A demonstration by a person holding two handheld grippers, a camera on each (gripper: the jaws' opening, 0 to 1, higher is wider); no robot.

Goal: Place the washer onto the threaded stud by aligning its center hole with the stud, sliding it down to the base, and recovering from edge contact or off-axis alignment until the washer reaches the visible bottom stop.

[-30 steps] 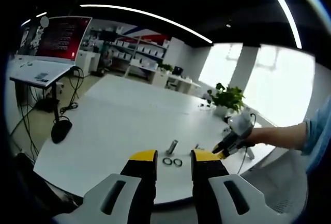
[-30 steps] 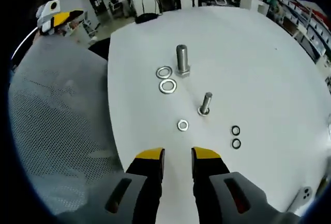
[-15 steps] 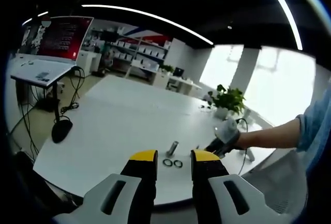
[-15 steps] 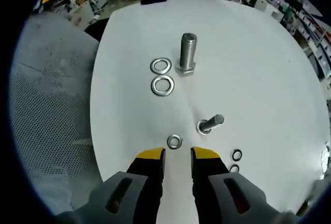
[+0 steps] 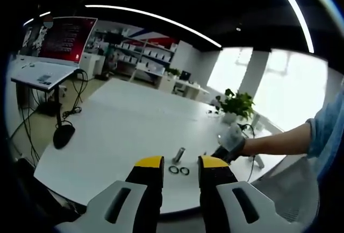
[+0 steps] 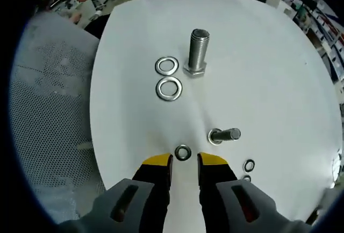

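On the white table (image 6: 258,71) a small steel washer (image 6: 183,153) lies flat just ahead of my right gripper (image 6: 184,161), which is open and low over it. Right of it stands a small threaded stud (image 6: 224,135). Farther off a large bolt (image 6: 197,51) stands on its head beside two large washers (image 6: 167,65) (image 6: 169,89). My left gripper (image 5: 181,163) is open, held back from the table edge, holding nothing. From there I see the large bolt (image 5: 179,153), the large washers (image 5: 174,169) and the right gripper (image 5: 228,144) in a person's hand.
Two small dark rings (image 6: 249,165) lie right of my right gripper. A grey mesh chair (image 6: 48,109) stands along the table's left edge. Far side: a potted plant (image 5: 236,104), a desk with a red screen (image 5: 64,39), cables on the floor.
My right gripper has come forward and down; the small washer now lies right at its fingertips. In the left gripper view the hand with it has shifted left toward the parts.
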